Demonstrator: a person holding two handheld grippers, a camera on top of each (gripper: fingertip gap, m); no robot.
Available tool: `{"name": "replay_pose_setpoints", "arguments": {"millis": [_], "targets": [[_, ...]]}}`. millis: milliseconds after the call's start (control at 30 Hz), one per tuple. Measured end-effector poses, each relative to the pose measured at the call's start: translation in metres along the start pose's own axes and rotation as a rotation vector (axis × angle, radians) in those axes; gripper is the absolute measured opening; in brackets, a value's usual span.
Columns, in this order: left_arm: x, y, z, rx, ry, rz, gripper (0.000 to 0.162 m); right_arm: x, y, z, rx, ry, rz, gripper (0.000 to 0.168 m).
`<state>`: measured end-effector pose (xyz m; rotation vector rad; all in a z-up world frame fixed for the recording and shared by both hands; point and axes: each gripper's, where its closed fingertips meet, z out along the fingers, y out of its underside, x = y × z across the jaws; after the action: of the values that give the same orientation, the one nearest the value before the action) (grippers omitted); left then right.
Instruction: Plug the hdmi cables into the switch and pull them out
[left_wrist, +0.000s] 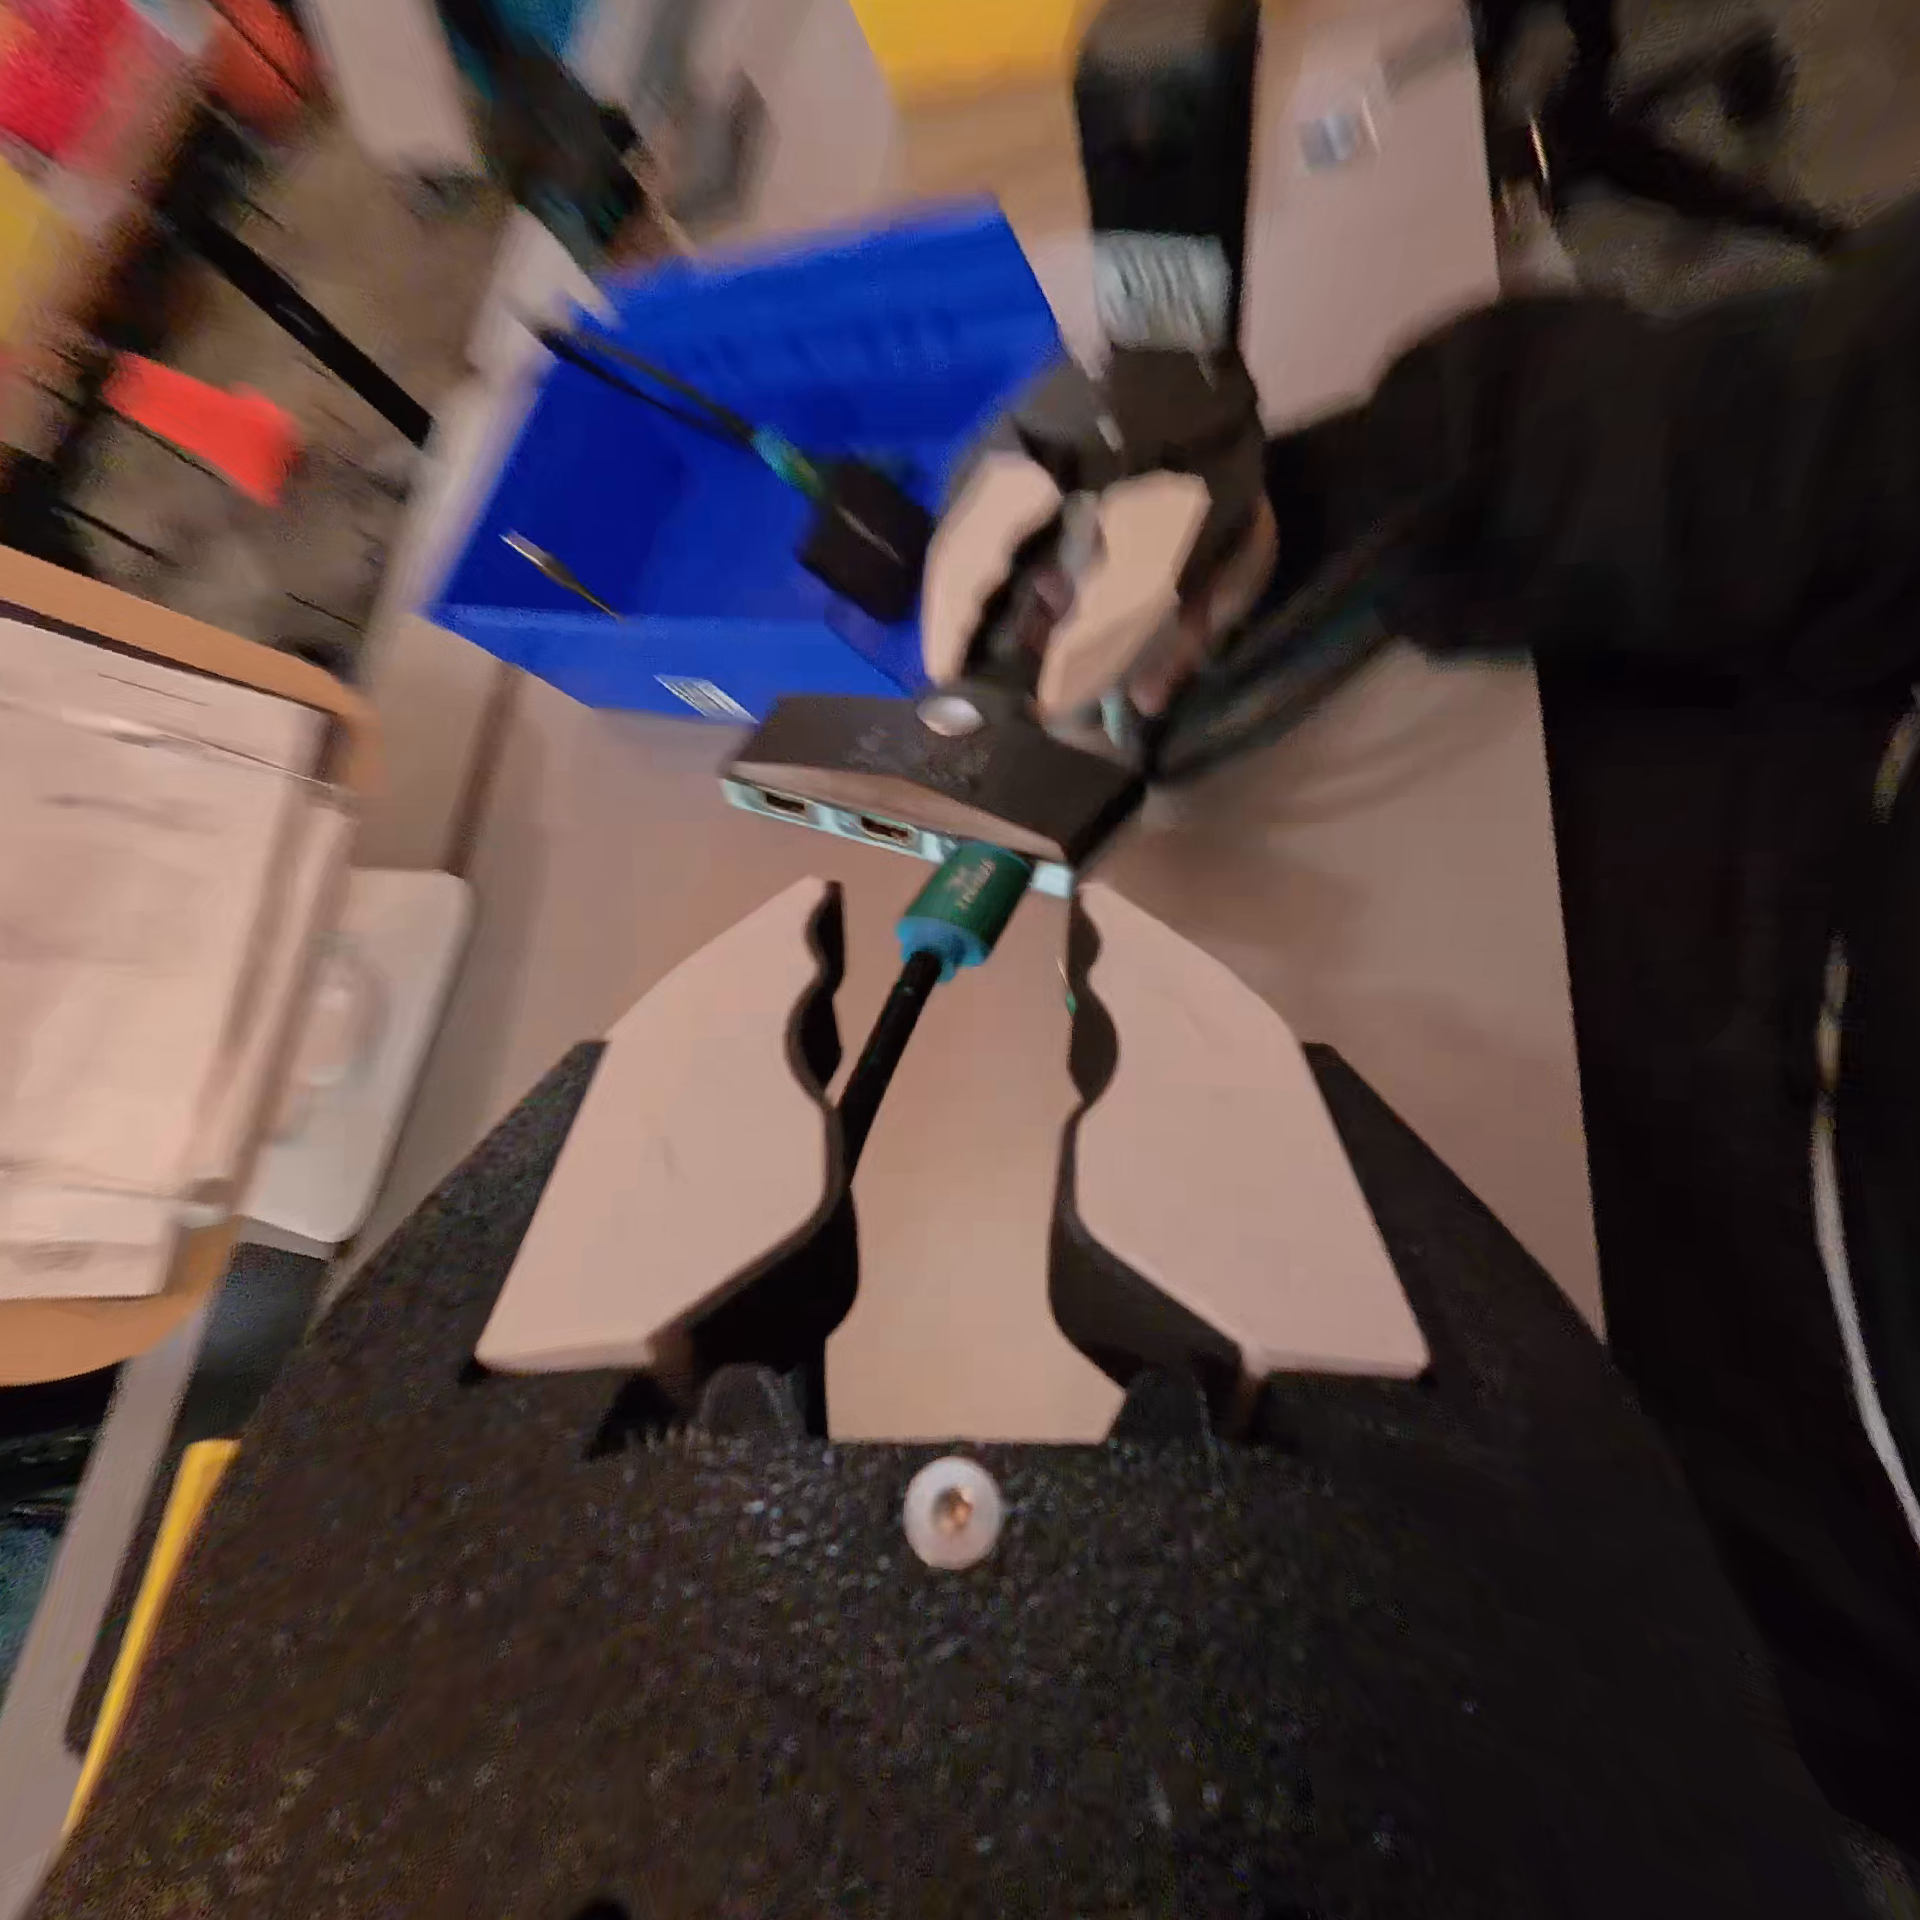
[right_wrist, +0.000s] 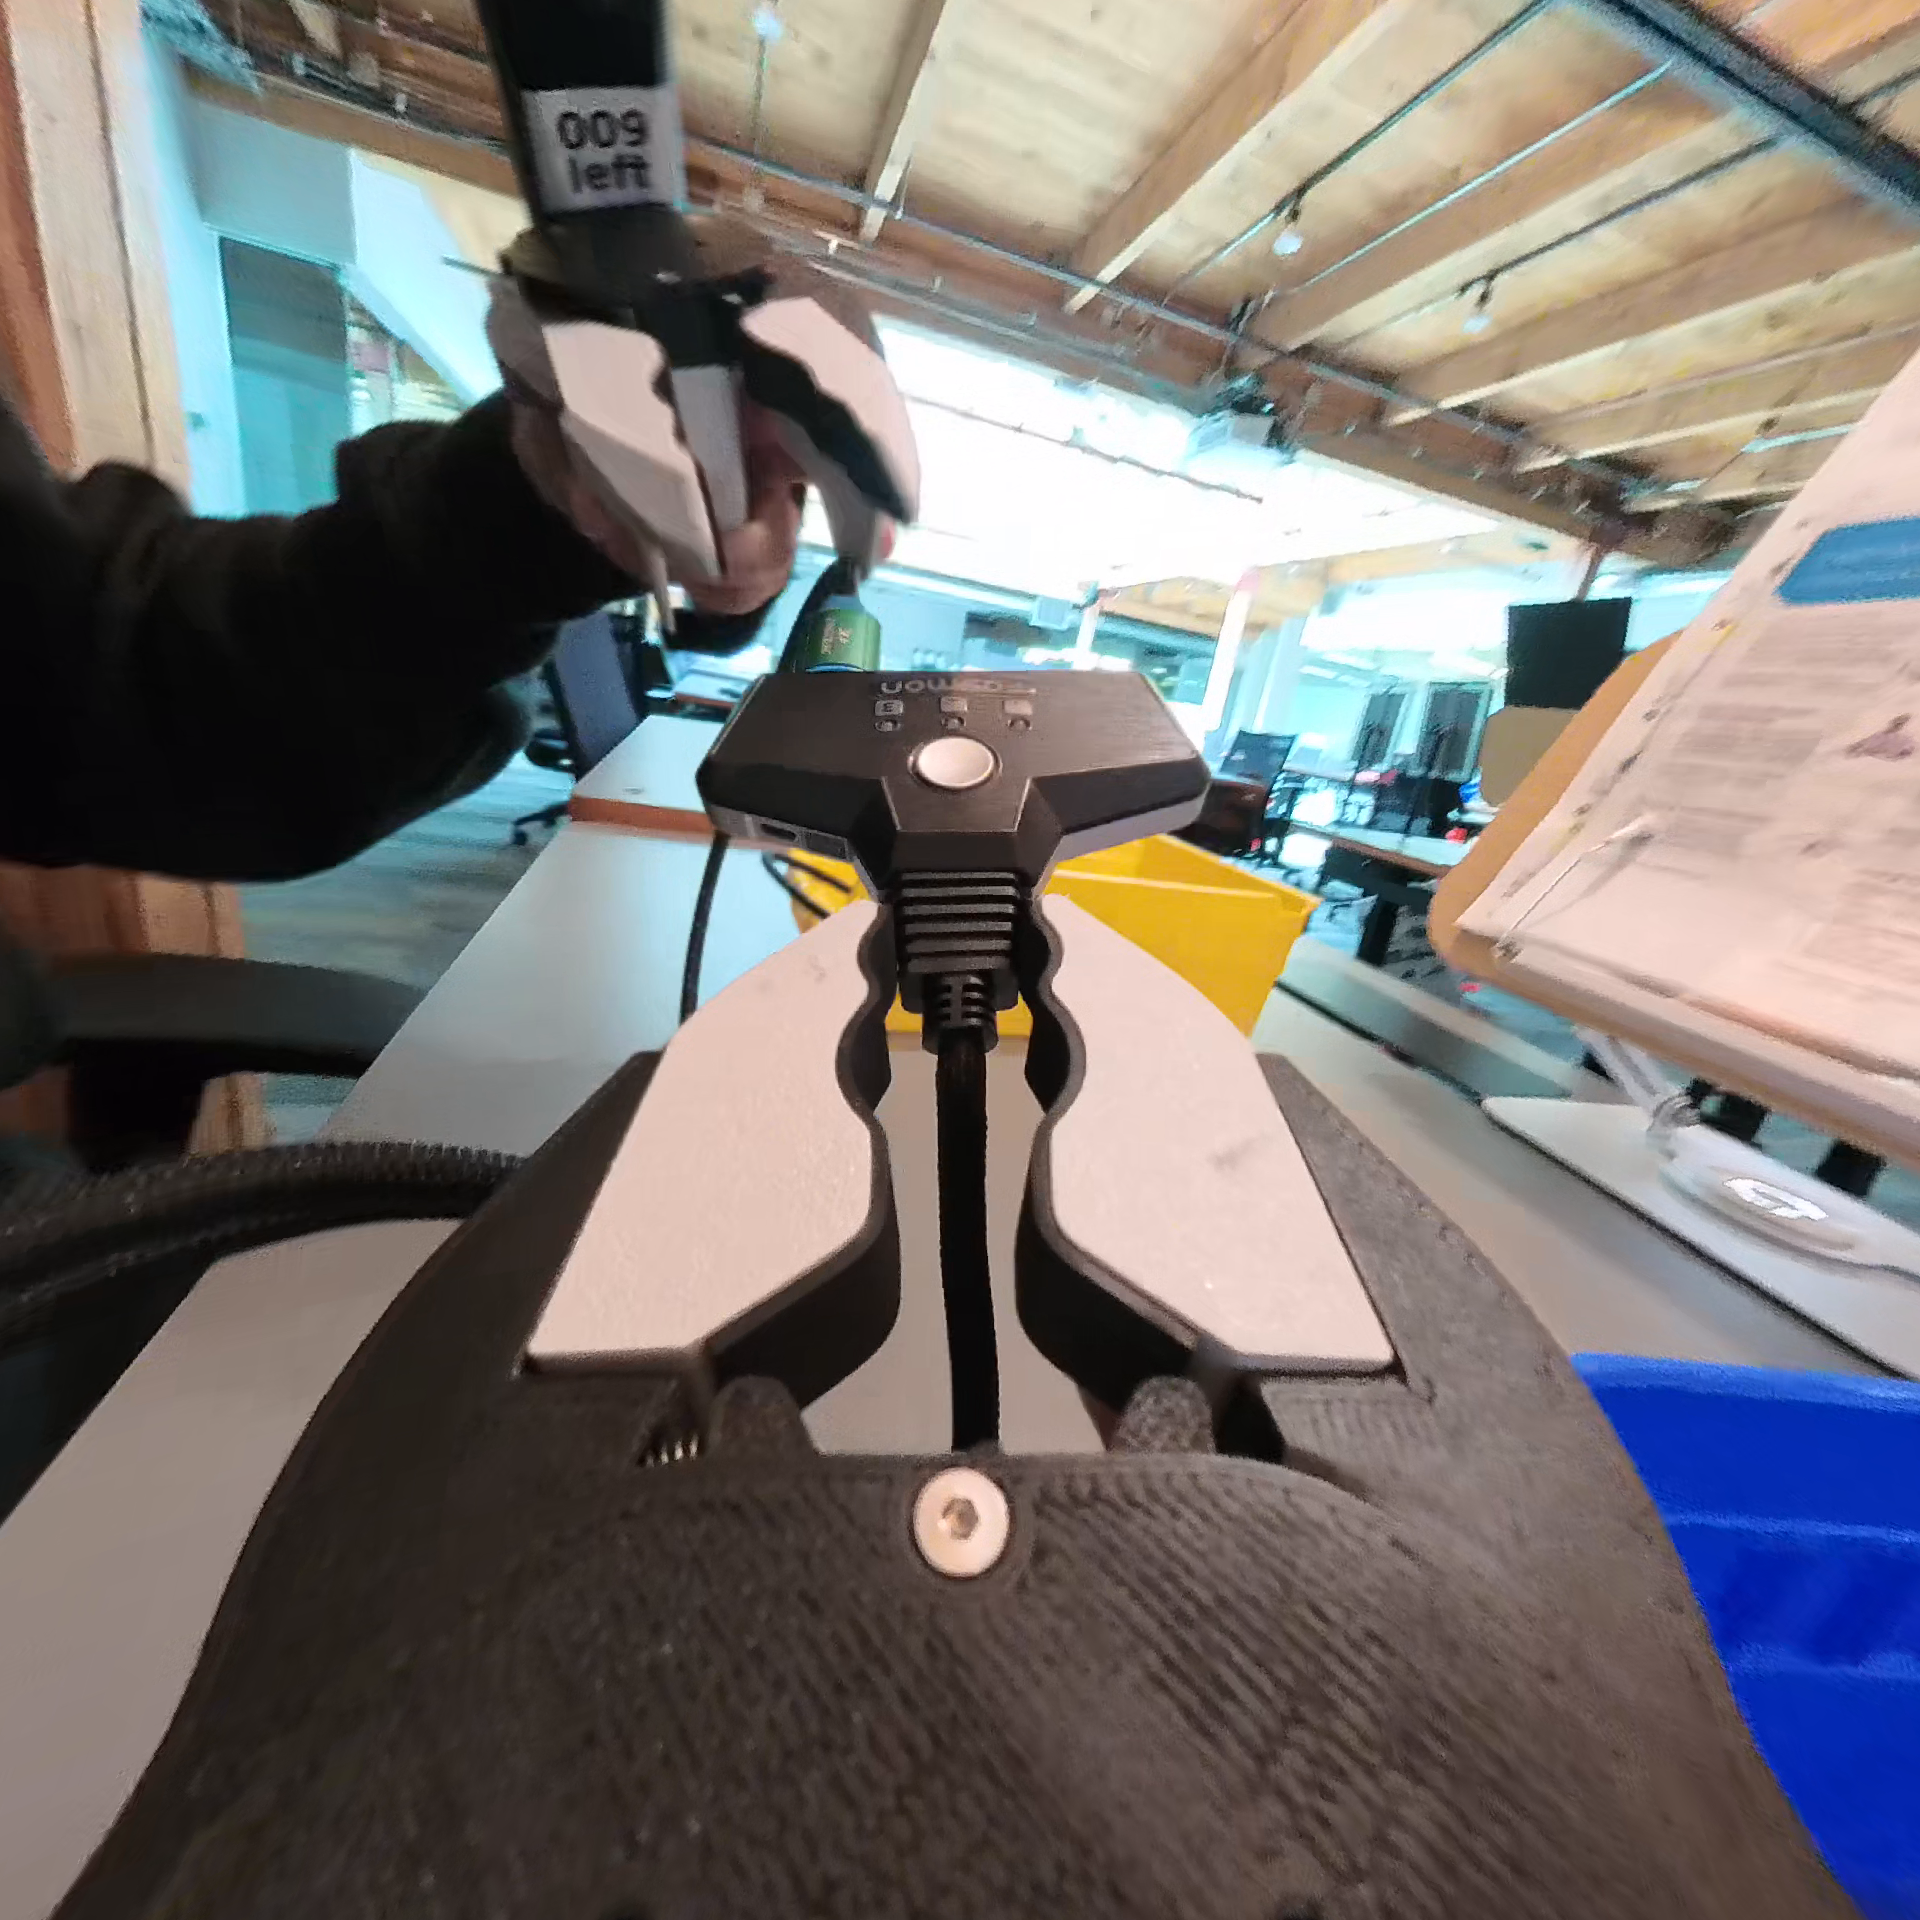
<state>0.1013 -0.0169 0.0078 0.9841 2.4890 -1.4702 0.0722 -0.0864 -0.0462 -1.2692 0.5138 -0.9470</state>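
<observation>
While the right gripper (right_wrist: 961, 961) pinches the ribbed black strain-relief neck of the flat black HDMI switch box (right_wrist: 951, 764), that switch is held up in the air above the pale grey desk (right_wrist: 540, 997), its own braided black cable (right_wrist: 964, 1226) running back between the 2 fingers. Left gripper (left_wrist: 951, 909) is spread wide, holding nothing; its fingertips sit just short of the switch's port edge. Between those fingers lies the green metal HDMI plug with a blue collar (left_wrist: 966, 899), seated in the rightmost of 3 ports; the other 2 ports show empty. Plug's black cord passes close by the left finger; whether it touches, cannot tell. In the right wrist view the left gripper hangs above the switch's far edge. Blue plastic bin (left_wrist: 727, 499) stands behind the switch, yellow plastic bin (right_wrist: 1174, 914) toward the desk's far edge.
</observation>
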Motion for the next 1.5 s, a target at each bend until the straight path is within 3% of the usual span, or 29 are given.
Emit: {"name": "replay_pose_setpoints", "arguments": {"millis": [33, 133, 233, 400, 500, 633, 767, 867, 1000, 1233, 1500], "targets": [[-0.007, -0.012, -0.014, 0.082, -0.068, -0.021, 0.044, 0.003, -0.006, -0.001, 0.004, 0.02, -0.018, 0.022], [-0.025, -0.025, -0.054, 0.335, -0.217, -0.14, 0.043, 0.019, -0.036, -0.01, 0.042, 0.139, -0.076, 0.022], [-0.032, 0.003, -0.066, 0.471, -0.267, -0.302, 0.04, 0.035, -0.083, -0.027, 0.121, 0.277, -0.158, 0.022], [-0.022, 0.059, -0.024, 0.413, -0.175, -0.453, 0.04, 0.07, -0.158, -0.049, 0.228, 0.444, -0.34, 0.021], [-0.018, 0.068, 0.003, 0.386, -0.119, -0.456, 0.04, 0.118, -0.187, -0.05, 0.197, 0.507, -0.479, 0.022], [-0.017, 0.071, 0.034, 0.392, -0.077, -0.469, 0.041, 0.199, -0.212, -0.069, 0.188, 0.714, -0.615, 0.022], [-0.007, 0.078, 0.054, 0.395, -0.046, -0.443, 0.04, 0.256, -0.187, -0.102, 0.224, 0.874, -0.503, 0.022], [0.002, 0.092, 0.058, 0.326, -0.048, -0.373, 0.04, 0.265, -0.144, -0.124, 0.16, 0.946, -0.436, 0.022], [0.006, 0.096, 0.056, 0.357, -0.036, -0.357, 0.039, 0.252, -0.104, -0.154, -0.071, 1.041, -0.417, 0.022], [0.01, 0.106, 0.074, 0.344, 0.024, -0.433, 0.039, 0.224, -0.083, -0.201, -0.506, 1.315, -0.482, 0.022], [0.012, 0.11, 0.075, 0.319, 0.017, -0.425, 0.038, 0.204, -0.039, -0.18, -1.005, 1.166, -0.538, 0.023]]}}
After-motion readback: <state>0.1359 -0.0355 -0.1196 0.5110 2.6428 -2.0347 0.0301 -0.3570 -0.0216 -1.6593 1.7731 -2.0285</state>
